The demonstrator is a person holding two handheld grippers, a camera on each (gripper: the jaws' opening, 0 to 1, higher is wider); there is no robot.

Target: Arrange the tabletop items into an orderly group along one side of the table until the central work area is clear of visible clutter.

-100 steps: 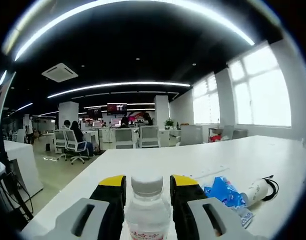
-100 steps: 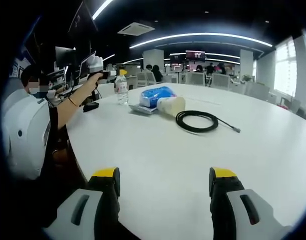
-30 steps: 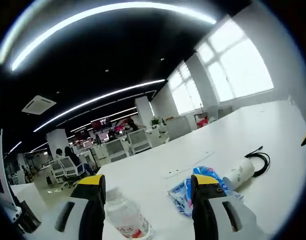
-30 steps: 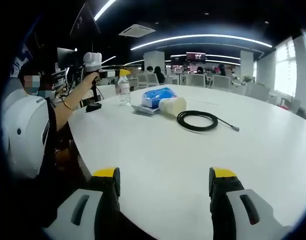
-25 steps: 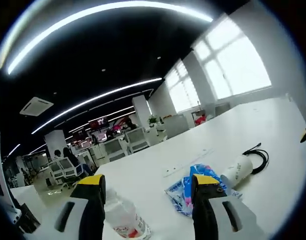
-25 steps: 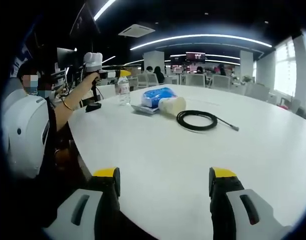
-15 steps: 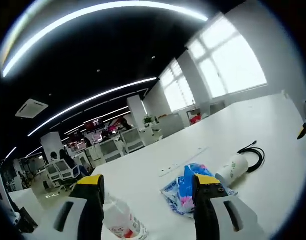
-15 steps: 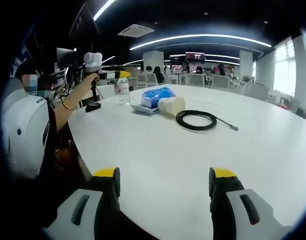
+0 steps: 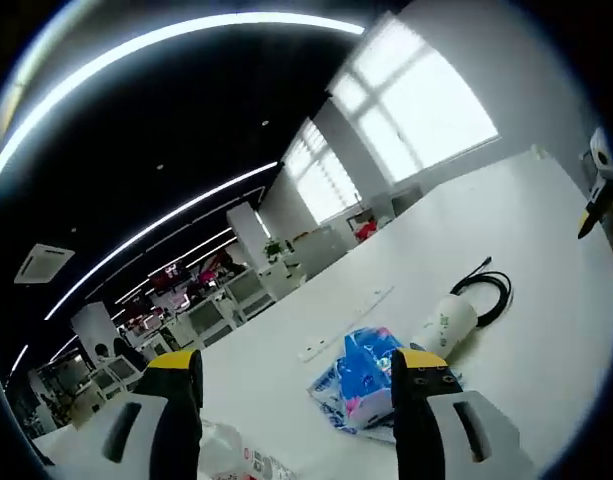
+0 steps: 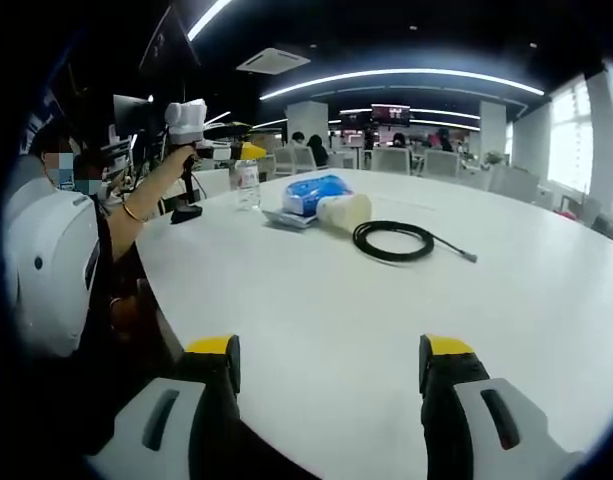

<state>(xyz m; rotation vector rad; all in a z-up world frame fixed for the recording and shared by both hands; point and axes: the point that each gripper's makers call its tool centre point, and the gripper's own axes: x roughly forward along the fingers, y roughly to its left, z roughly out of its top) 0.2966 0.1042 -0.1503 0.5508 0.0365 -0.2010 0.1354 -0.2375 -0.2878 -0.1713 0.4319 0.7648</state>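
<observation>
Lifted off the water bottle (image 10: 248, 180), the left gripper (image 9: 296, 395) hangs wide-jawed above it; right gripper (image 10: 326, 375) waits wide, blue packet (image 10: 314, 192) beside the bottle.

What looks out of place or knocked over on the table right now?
The white paper cup lies on its side against the blue tissue pack, not upright. The black cable sits coiled out toward the middle of the white table, one end trailing loose. The water bottle stands upright near the edge. Nothing looks spilled.
</observation>
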